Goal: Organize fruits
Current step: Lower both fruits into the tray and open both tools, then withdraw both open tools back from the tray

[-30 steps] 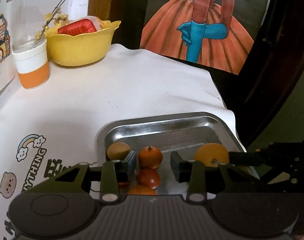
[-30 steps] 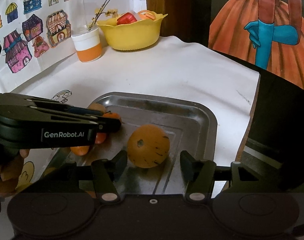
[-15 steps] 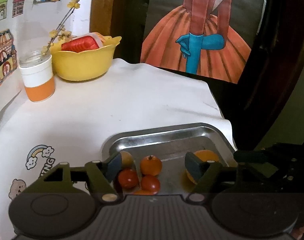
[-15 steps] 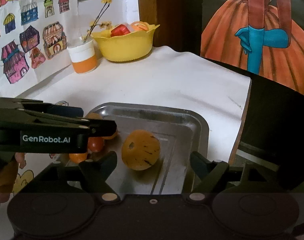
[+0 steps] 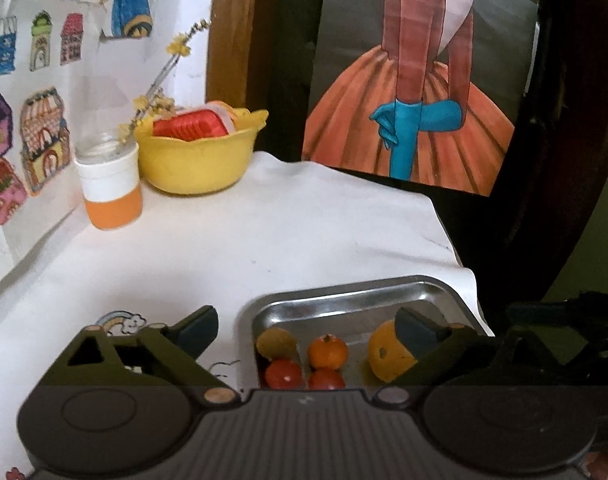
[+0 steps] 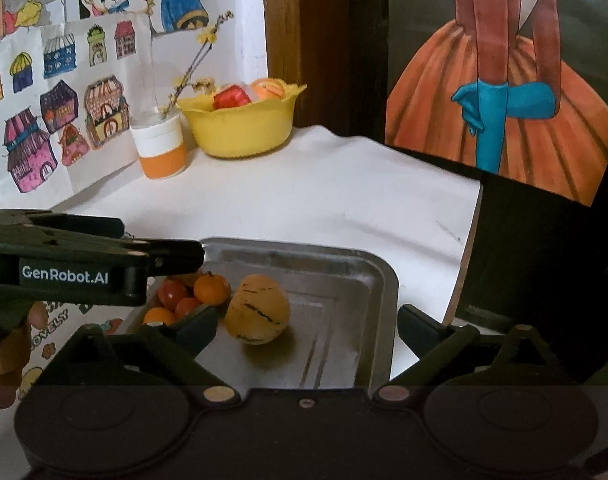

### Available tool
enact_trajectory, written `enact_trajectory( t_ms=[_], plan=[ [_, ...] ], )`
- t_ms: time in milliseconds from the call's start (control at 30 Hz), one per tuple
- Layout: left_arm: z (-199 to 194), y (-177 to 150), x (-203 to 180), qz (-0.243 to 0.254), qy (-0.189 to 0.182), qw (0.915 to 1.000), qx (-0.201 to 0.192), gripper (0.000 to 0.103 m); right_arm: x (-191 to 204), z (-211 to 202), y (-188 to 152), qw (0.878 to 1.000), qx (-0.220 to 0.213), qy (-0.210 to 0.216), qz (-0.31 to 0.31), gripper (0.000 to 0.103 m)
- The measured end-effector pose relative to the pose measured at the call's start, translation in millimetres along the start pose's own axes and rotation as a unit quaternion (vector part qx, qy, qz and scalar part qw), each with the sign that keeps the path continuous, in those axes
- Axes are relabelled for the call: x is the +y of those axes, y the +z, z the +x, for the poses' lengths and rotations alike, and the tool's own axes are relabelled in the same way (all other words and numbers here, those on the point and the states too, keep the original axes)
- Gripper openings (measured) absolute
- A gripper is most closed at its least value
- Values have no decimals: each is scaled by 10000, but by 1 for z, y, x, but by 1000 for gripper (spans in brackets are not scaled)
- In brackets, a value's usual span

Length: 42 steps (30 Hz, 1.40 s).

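An orange and white cup with a twig of yellow flowers stands at the back left of the table with the white cloth, by the wall of drawings. Just to its right sits a round yellow plastic bowl with red and orange things inside.

Near the front edge of the table lies a shiny metal tray. In its left end is a bunch of small fruits: red ones and orange ones, close together. Beside them, near the middle of the tray, rests a big yellow fruit with dark stripes.

The black left gripper hangs over the left end of the tray. Its two fingers are spread wide and hold nothing. One finger is over the cloth and the other is in front of the big yellow fruit.

The black right gripper is also wide apart and holds nothing. The big yellow fruit lies between its fingers, nearer the left one.
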State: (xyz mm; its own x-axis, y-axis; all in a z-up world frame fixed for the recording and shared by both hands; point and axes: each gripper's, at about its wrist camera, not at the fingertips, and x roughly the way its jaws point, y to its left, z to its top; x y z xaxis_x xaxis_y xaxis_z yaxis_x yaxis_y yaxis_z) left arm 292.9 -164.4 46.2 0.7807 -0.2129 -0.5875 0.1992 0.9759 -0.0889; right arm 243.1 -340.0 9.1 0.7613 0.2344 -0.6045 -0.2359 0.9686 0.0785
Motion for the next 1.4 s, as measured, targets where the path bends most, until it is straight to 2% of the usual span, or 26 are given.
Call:
enact_trajectory(
  t_ms=[200, 533, 1133, 1400],
  plan=[
    [-14, -1, 8, -35, 146, 9996, -219, 102, 8, -5, 1, 9997, -221, -90, -50, 100],
    [-28, -3, 25, -141, 446, 9977, -493, 102, 18, -16, 0, 9983, -540, -216, -100, 101],
    [-36, -13, 39, -301, 605, 9962, -542, 102, 24, -31, -9, 9961, -822, -314, -11, 102],
    [-39, -21, 39, -170, 686, 9959, -569, 103, 26, -43, -19, 9947, -961, -372, 4, 102]
  ],
)
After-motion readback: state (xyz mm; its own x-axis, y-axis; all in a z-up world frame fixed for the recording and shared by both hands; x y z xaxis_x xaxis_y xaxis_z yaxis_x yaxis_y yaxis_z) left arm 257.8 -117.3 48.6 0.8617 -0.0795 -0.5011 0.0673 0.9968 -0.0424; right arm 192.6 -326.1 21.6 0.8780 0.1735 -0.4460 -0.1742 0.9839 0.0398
